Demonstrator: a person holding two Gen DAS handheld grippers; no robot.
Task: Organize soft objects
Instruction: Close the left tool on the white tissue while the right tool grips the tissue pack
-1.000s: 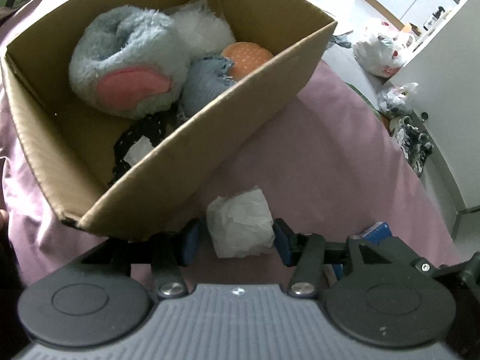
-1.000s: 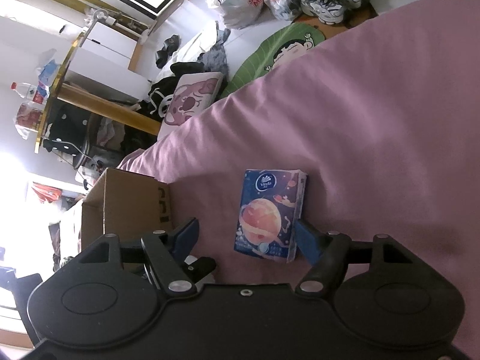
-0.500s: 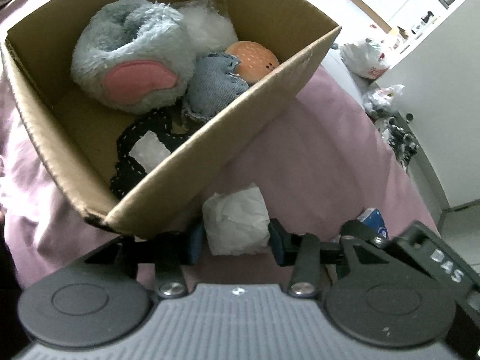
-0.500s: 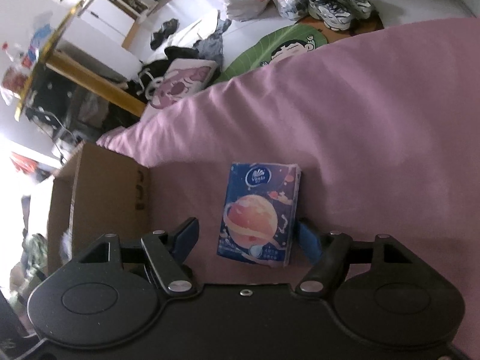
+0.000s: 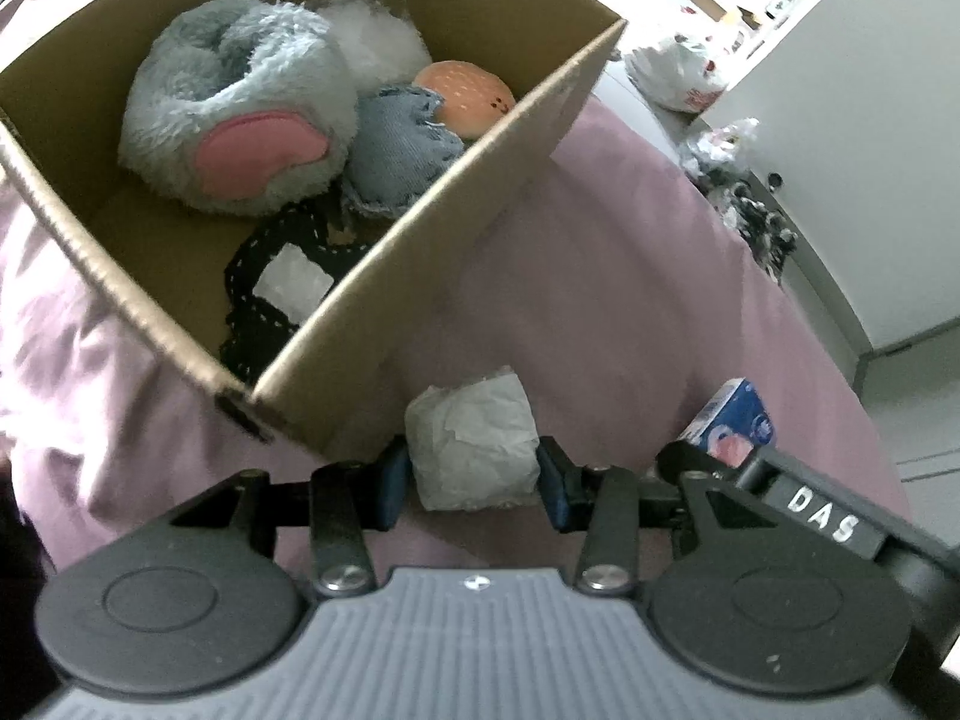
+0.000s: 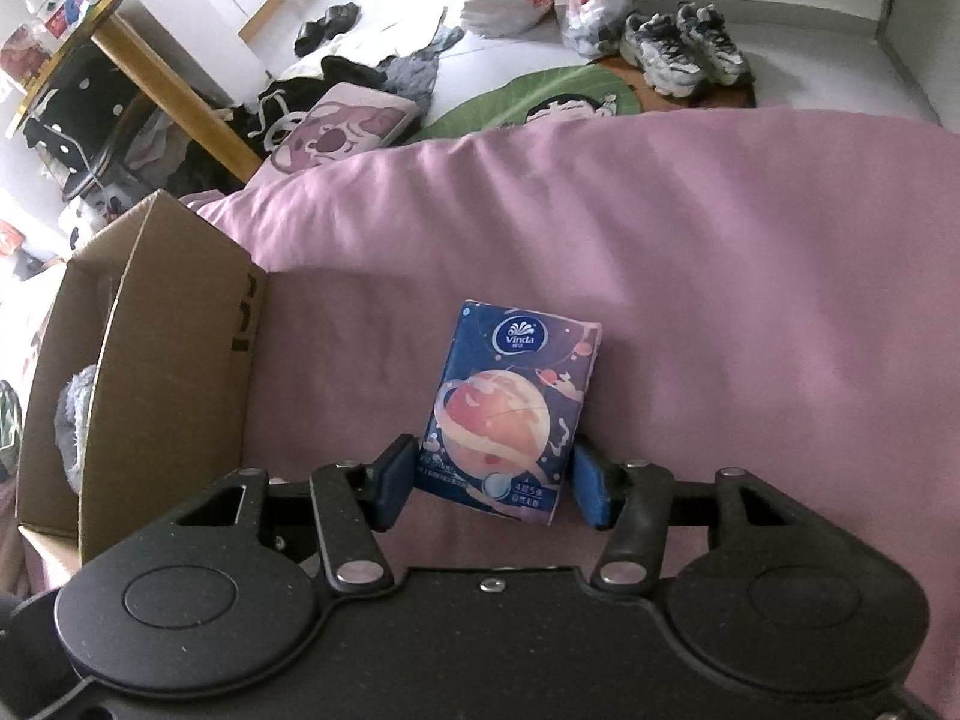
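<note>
Pink-mauve bedsheet [image 6: 720,252] carries everything; on it stands the open brown cardboard box [image 5: 456,228], already holding a fluffy grey-and-pink plush [image 5: 240,132], a white fluffy wad, a scrap of blue denim [image 5: 396,150], an orange ball [image 5: 468,90] and a black stitched cloth, so most sorting looks done; two items remain outside; the right gripper [image 6: 492,480] brackets the blue tissue pack [image 6: 510,402], fingers open beside it; the left gripper [image 5: 474,480] pinches the crumpled white paper wad [image 5: 474,444] just beside the box wall.
</note>
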